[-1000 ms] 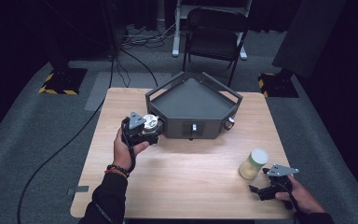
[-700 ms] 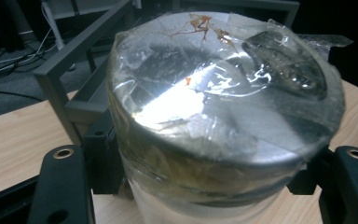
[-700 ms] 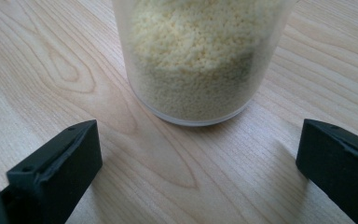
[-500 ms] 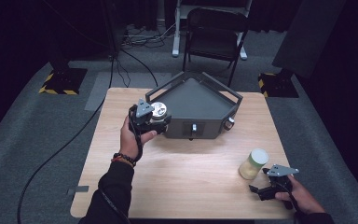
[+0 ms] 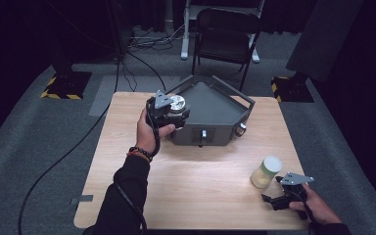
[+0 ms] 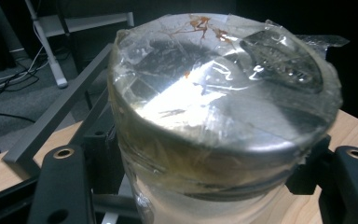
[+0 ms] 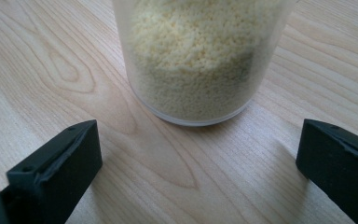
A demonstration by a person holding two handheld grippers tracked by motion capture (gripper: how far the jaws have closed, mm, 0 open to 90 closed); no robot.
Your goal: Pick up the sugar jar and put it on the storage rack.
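A clear jar with a taped silver lid is clamped between the black jaws of my left gripper. In the high view that gripper holds the silver-lidded jar in the air at the left front corner of a dark grey angular tray. A second jar, full of pale yellow grains, stands on the wooden table at the front right. My right gripper rests just in front of it. Its jaws are open and wide apart, short of the grain jar.
The tray's grey rail runs behind the held jar. Bare wood table spreads between the two hands. A folding chair stands beyond the table, and cables and stand bases lie on the grey floor.
My left gripper has carried the silver-lidded jar away from the person and to the right, up to the tray's corner. The right gripper and the grain jar have stayed put.
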